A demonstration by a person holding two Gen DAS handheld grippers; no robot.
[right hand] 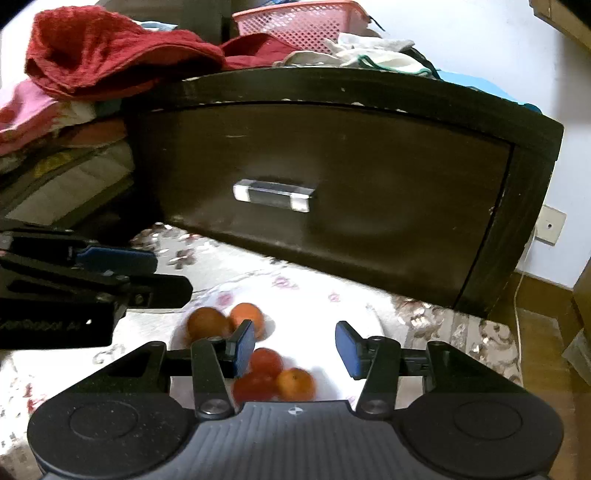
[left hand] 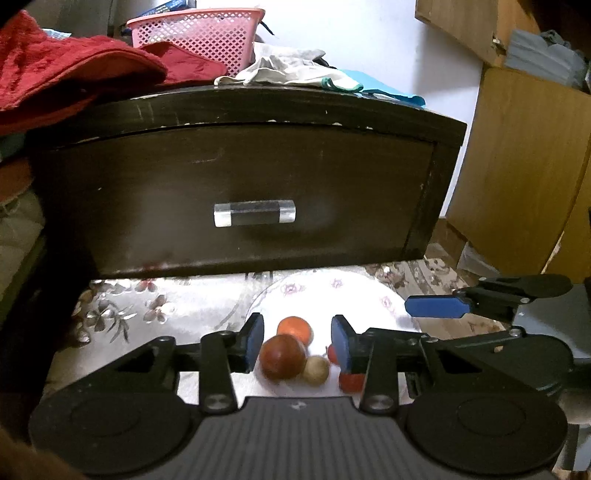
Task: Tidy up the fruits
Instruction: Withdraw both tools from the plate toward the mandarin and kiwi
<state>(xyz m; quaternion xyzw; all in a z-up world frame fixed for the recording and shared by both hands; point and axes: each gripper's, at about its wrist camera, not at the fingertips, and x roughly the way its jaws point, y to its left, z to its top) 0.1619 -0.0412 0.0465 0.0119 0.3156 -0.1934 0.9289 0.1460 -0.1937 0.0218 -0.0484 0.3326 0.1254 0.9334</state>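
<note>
A white plate (left hand: 343,291) with a floral rim lies on the flowered tablecloth and holds several fruits. In the left wrist view a dark red apple (left hand: 282,356), an orange (left hand: 295,328), a small pale round fruit (left hand: 316,370) and a red fruit (left hand: 349,382) lie between and just beyond my open left gripper (left hand: 297,343). In the right wrist view the plate (right hand: 314,306) holds a brownish apple (right hand: 207,323), an orange (right hand: 249,314), two red fruits (right hand: 266,362) and another orange (right hand: 295,384). My right gripper (right hand: 295,350) is open and empty above them.
A dark wooden drawer unit (left hand: 240,184) with a clear handle (left hand: 255,213) stands right behind the plate. Red cloth (left hand: 55,74), a pink basket (left hand: 199,33) and other clothes lie on top. A wooden cabinet (left hand: 524,166) stands at the right. The right gripper shows in the left wrist view (left hand: 436,307).
</note>
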